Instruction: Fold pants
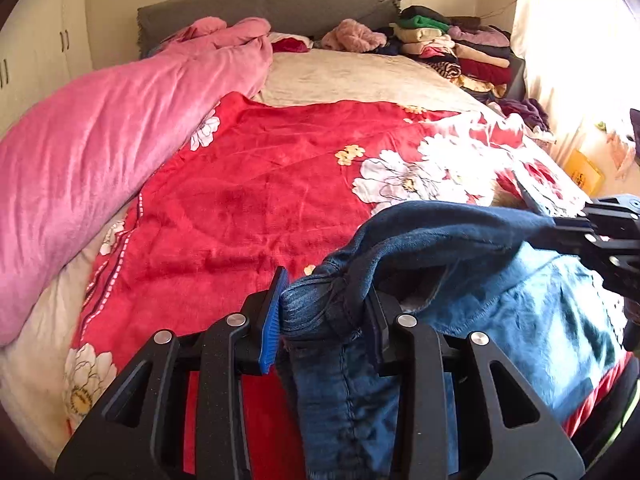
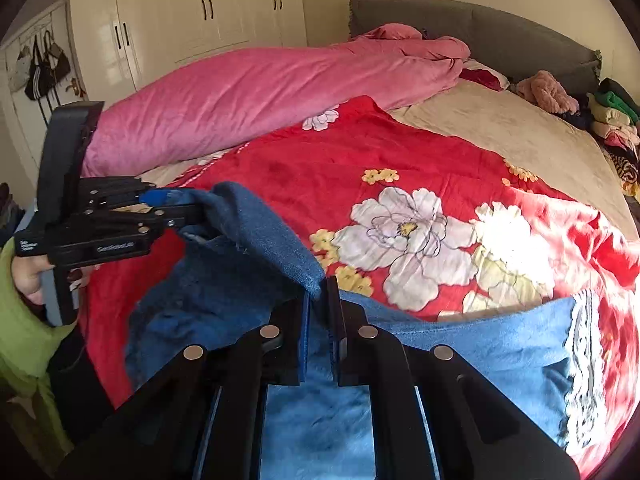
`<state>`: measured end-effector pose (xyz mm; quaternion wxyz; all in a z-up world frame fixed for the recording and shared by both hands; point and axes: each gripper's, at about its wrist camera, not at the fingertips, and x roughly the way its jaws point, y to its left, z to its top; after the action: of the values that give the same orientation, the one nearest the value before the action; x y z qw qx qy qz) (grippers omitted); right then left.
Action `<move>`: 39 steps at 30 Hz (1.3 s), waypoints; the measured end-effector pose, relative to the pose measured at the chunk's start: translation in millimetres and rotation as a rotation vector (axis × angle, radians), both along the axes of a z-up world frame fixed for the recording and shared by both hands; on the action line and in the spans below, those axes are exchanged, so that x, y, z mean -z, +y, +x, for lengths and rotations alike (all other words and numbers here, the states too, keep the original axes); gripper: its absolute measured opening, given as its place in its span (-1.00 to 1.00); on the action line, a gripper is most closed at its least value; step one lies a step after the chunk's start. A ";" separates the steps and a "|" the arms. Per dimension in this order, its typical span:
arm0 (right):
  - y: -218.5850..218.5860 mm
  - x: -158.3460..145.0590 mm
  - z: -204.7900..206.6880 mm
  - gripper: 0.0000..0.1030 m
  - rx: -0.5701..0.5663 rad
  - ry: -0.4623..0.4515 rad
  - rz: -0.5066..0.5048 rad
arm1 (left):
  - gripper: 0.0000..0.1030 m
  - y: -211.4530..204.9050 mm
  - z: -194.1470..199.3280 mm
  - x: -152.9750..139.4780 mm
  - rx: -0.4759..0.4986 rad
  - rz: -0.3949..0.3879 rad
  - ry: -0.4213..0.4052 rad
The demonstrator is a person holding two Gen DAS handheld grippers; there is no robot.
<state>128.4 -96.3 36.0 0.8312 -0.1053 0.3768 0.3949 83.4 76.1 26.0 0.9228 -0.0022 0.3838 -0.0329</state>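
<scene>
Blue denim pants (image 1: 460,264) hang between my two grippers above the red floral blanket (image 1: 260,184). My left gripper (image 1: 324,312) is shut on a thick bunched part of the denim near a seam. It also shows in the right wrist view (image 2: 176,204), clamped on one end of the cloth. My right gripper (image 2: 320,304) is shut on the folded edge of the pants (image 2: 256,240); in the left wrist view it shows at the right edge (image 1: 568,222). The rest of the pants (image 2: 480,344) drapes over the blanket, with a white lace trim at the right.
A pink duvet (image 1: 100,152) lies bunched along the bed's left side. A stack of folded clothes (image 1: 452,52) sits at the far right by the grey headboard (image 1: 272,8). White wardrobes (image 2: 192,12) stand behind. A beige sheet (image 1: 352,76) covers the far half.
</scene>
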 end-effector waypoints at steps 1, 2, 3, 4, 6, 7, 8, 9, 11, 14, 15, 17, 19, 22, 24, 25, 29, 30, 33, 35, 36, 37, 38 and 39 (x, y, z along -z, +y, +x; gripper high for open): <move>-3.5 -1.3 -12.3 -0.86 0.001 0.004 0.004 | -0.49 -1.8 -4.6 -1.8 0.005 0.007 -0.003; -5.5 -2.2 -23.6 -0.86 0.002 0.009 0.010 | -0.49 -4.6 -11.0 -2.9 0.014 0.016 -0.005; -7.7 -1.6 -34.2 -0.86 0.007 0.017 0.022 | -0.48 -7.0 -17.4 -3.5 0.023 0.024 -0.005; -9.0 -0.3 -44.3 -0.86 0.009 0.027 0.029 | -0.48 -9.4 -25.4 -3.1 0.029 0.033 -0.004; -10.3 3.3 -63.8 -0.86 0.010 0.049 0.045 | -0.48 -12.0 -38.2 -2.5 0.035 0.042 -0.001; -10.4 5.1 -73.4 -0.86 0.003 0.051 0.043 | -0.48 -12.4 -46.9 -0.6 0.037 0.046 0.002; -9.3 6.3 -83.1 -0.86 -0.003 0.043 0.037 | -0.48 -12.7 -52.0 0.8 0.038 0.048 0.006; -8.7 9.0 -91.9 -0.86 -0.006 0.041 0.032 | -0.48 -12.0 -60.6 4.5 0.042 0.047 0.016; -6.0 16.6 -104.9 -0.86 -0.020 0.067 0.031 | -0.47 -11.5 -72.0 12.2 0.042 0.050 0.038; 0.3 32.3 -124.2 -0.86 -0.042 0.074 -0.013 | -0.44 -11.9 -84.6 28.7 0.047 0.074 0.085; 2.5 37.9 -129.5 -0.86 -0.048 0.091 -0.021 | -0.40 -10.9 -87.1 33.9 0.046 0.081 0.101; 6.6 48.5 -136.1 -0.86 -0.056 0.123 -0.034 | -0.35 -7.0 -91.0 43.6 0.040 0.084 0.141; 9.9 56.3 -142.1 -0.86 -0.057 0.134 -0.054 | -0.28 1.7 -95.5 49.2 0.032 0.052 0.170; 10.4 59.8 -147.9 -0.86 -0.057 0.133 -0.066 | -0.14 8.5 -107.7 45.4 0.031 0.046 0.172; 9.6 62.0 -149.3 -0.86 -0.052 0.138 -0.069 | -0.14 10.4 -117.8 39.4 0.034 0.045 0.163; 9.7 63.8 -148.7 -0.86 -0.050 0.140 -0.072 | -0.14 12.6 -122.8 35.8 0.033 0.031 0.161; 10.2 72.8 -149.0 -0.86 -0.044 0.161 -0.082 | -0.20 17.2 -141.4 12.7 0.012 -0.050 0.112; 10.2 74.0 -149.5 -0.85 -0.044 0.163 -0.085 | -0.25 15.1 -141.7 7.8 0.014 -0.073 0.097; 11.9 75.5 -148.5 -0.80 -0.045 0.176 -0.095 | -0.33 -7.4 -128.1 5.7 0.065 -0.091 0.086; 10.1 73.6 -148.4 -0.70 -0.050 0.206 -0.091 | -0.36 -22.0 -114.3 15.4 0.090 -0.073 0.105; 8.0 71.3 -148.1 -0.57 -0.055 0.231 -0.081 | -0.38 -28.7 -106.6 24.3 0.093 -0.057 0.131; 5.3 67.9 -147.4 -0.52 -0.053 0.244 -0.070 | -0.39 -34.7 -101.1 33.6 0.101 -0.036 0.150; 1.4 61.9 -148.1 -0.52 -0.048 0.232 -0.056 | -0.40 -38.0 -97.1 42.6 0.100 -0.012 0.171; -1.7 56.5 -148.6 -0.51 -0.038 0.213 -0.042 | -0.42 -39.3 -93.3 51.3 0.088 0.007 0.200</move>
<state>-20.2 -98.1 -20.5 0.7764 -0.0873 0.4693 0.4115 -9.9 36.8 -25.4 0.8777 0.0147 0.4736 -0.0717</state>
